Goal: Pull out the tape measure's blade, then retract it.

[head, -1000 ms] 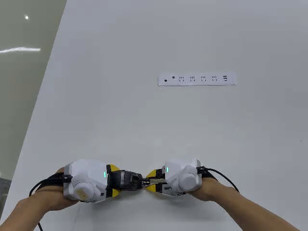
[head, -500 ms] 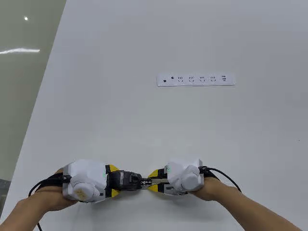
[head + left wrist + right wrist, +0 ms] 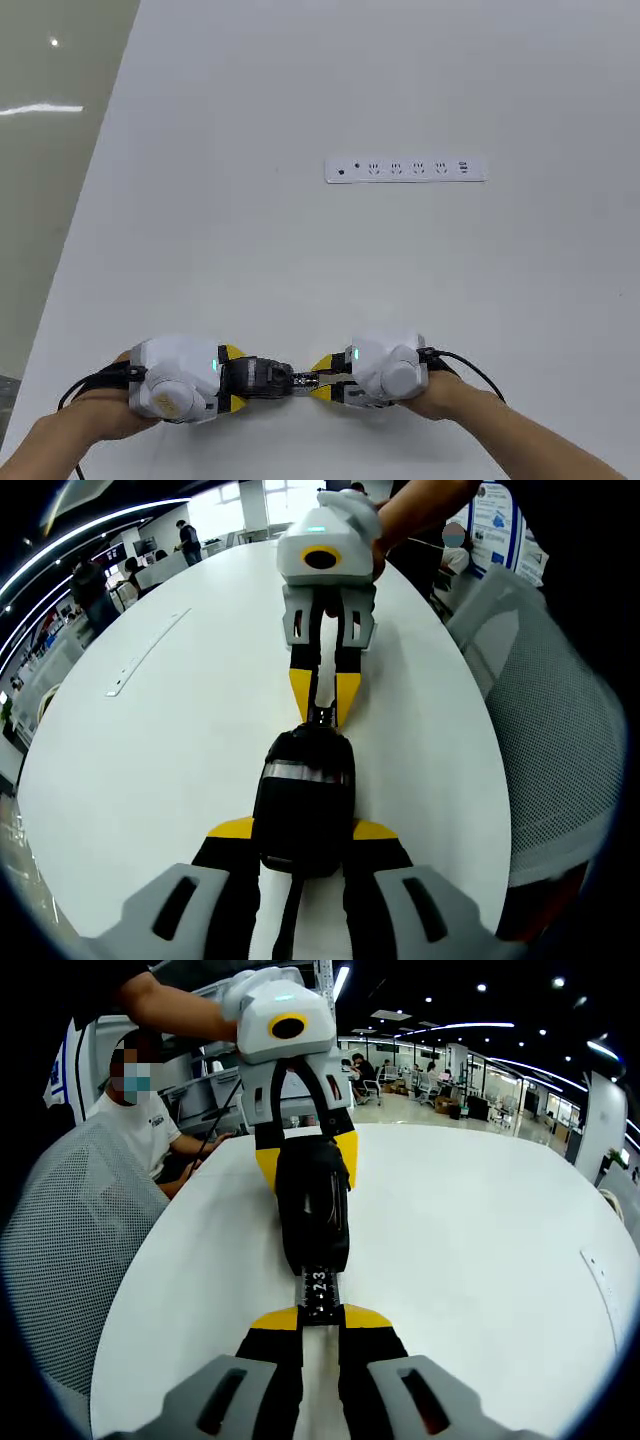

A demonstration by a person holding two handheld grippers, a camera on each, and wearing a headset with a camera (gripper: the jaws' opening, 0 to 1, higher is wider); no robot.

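Two sets of fingers clamped: left gripper (image 3: 240, 378) on the tape measure (image 3: 262, 377), right gripper (image 3: 322, 378) on its rightward-pointing blade (image 3: 305, 379).

Right gripper (image 3: 320, 378): shifted a little toward 3 o'clock in the head view over the last second. Blade (image 3: 302, 379): short stretch drawn out of the tape measure (image 3: 258, 378), slightly longer than before. Gap between case and yellow jaw tips: wider.
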